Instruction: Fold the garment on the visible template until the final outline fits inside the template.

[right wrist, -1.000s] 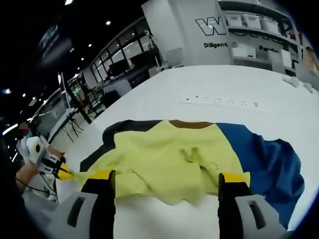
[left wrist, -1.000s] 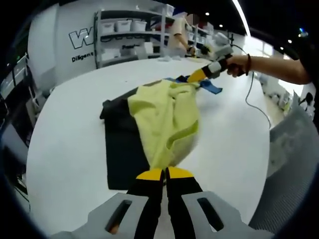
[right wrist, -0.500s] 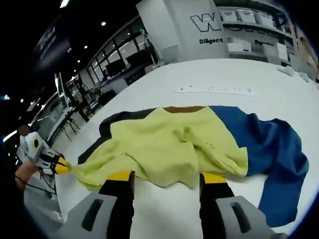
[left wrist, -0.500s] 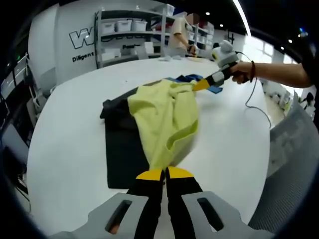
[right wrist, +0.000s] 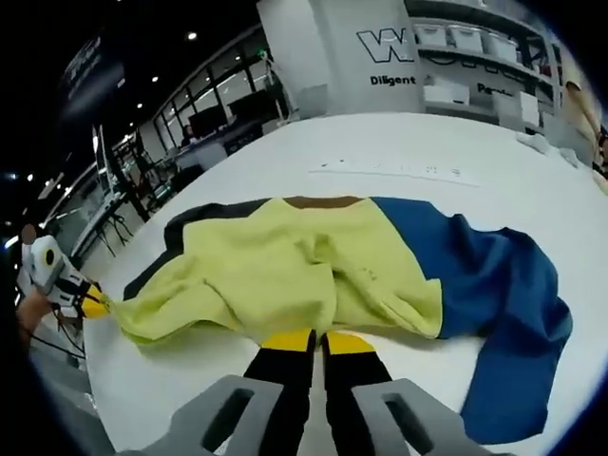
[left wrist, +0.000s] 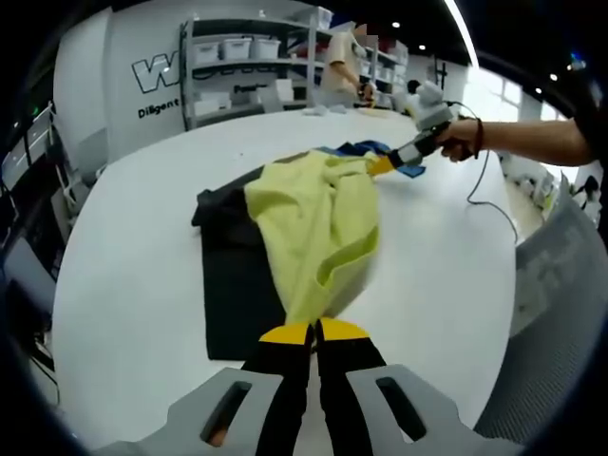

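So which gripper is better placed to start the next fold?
Probably either: the left gripper and the right gripper are each shut on an edge of the yellow and blue garment, at opposite ends.

One yellow-and-blue fabric garment (left wrist: 318, 228) lies ahead of the left tool (left wrist: 313, 332) on one flat black template mat (left wrist: 233, 294), both on one white round worktop (left wrist: 133, 247). Two yellow-tipped tools show, the right tool (right wrist: 316, 341) also seen at the garment's far edge. One metal shelf rack (left wrist: 242, 66) holding three white bins (left wrist: 236, 49) stands beyond the worktop, with one person (left wrist: 342, 62) beside it.
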Demonstrator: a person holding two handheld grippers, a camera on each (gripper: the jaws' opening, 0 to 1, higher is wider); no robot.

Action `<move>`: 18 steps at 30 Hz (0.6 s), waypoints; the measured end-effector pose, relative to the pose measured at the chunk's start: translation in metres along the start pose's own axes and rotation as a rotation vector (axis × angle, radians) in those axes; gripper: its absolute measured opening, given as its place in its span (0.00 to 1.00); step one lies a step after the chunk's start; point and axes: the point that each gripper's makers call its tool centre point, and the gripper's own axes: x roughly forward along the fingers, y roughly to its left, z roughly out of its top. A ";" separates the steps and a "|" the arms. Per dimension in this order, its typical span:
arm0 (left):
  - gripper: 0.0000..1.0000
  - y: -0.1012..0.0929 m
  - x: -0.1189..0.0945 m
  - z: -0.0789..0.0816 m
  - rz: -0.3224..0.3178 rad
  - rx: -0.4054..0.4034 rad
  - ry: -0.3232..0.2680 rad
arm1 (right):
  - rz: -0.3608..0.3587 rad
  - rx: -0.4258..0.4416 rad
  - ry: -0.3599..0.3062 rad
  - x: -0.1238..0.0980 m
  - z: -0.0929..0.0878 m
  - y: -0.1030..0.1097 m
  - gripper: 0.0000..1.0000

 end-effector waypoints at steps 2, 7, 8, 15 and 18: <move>0.02 0.000 0.000 0.001 0.001 0.001 -0.002 | 0.003 -0.005 0.000 -0.002 0.001 0.001 0.00; 0.02 0.000 -0.004 0.005 0.005 0.006 -0.013 | 0.006 -0.031 0.010 -0.015 0.000 0.004 0.00; 0.02 0.000 -0.005 0.005 0.006 0.006 -0.016 | 0.006 -0.030 0.011 -0.019 0.000 0.004 0.00; 0.02 -0.002 -0.013 0.009 0.009 0.014 -0.032 | -0.012 -0.022 0.026 -0.048 0.000 0.001 0.00; 0.02 -0.004 -0.016 0.011 0.007 0.019 -0.039 | -0.016 -0.017 0.021 -0.060 0.000 0.000 0.00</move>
